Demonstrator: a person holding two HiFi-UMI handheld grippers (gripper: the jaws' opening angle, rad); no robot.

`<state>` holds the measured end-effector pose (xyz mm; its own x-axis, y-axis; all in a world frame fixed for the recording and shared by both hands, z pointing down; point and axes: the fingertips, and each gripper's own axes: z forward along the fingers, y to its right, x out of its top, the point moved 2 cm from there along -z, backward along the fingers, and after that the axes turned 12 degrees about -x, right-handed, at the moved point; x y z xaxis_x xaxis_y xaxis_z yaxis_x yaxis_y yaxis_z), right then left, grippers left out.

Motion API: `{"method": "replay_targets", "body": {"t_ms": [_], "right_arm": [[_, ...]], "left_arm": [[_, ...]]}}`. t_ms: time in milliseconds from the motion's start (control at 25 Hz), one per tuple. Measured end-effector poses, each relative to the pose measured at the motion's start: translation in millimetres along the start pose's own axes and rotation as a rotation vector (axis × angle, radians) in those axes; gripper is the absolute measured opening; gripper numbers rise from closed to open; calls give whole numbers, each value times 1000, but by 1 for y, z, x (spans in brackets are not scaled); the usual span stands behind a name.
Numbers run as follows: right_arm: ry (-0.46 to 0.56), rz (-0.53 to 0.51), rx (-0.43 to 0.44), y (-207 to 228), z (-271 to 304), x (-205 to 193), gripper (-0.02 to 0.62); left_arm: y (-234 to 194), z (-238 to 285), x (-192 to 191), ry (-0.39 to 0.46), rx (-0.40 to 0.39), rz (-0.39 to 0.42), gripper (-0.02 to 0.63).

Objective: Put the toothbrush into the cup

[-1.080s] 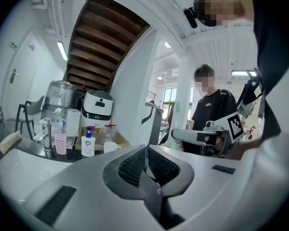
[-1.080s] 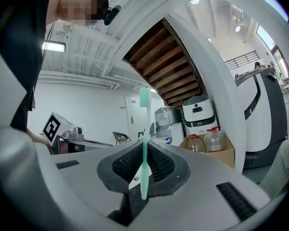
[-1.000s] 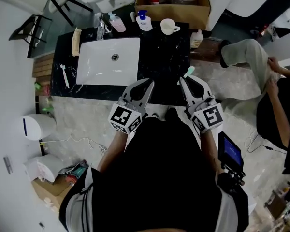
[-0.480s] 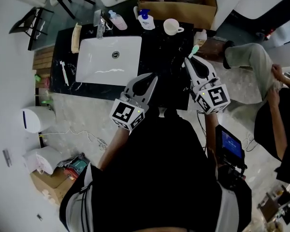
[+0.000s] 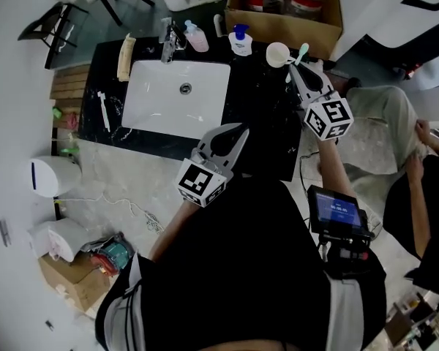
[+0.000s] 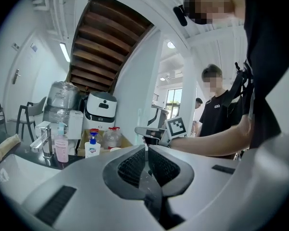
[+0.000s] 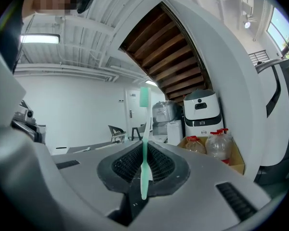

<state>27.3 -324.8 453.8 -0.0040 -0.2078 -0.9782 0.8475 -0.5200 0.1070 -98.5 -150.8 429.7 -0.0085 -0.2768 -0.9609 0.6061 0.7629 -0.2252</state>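
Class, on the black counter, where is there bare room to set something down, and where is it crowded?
Free: the counter between the sink and the right edge, in front of the pump bottle and cup. Crowded: the back edge, with faucet, pink bottle, and the right gripper holding the toothbrush near the cup.

No text could be read. The blue label on the pump bottle, the display of the handheld screen and the print on a bystander's shirt were too small. The cube on the right gripper carried only square markers.
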Motion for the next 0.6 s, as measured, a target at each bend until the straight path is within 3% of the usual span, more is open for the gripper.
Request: {"method": "replay_targets", "body": {"t_ms": [280,600], "right_arm": [[-36,-29,-7,16,56,-13,35],[-79,-50,-9,31,100,-29,35]], "left_arm": [[-16,4,-3,-1,14,-13,28],[-45,52,-7,-16,-8,3,28]]}}
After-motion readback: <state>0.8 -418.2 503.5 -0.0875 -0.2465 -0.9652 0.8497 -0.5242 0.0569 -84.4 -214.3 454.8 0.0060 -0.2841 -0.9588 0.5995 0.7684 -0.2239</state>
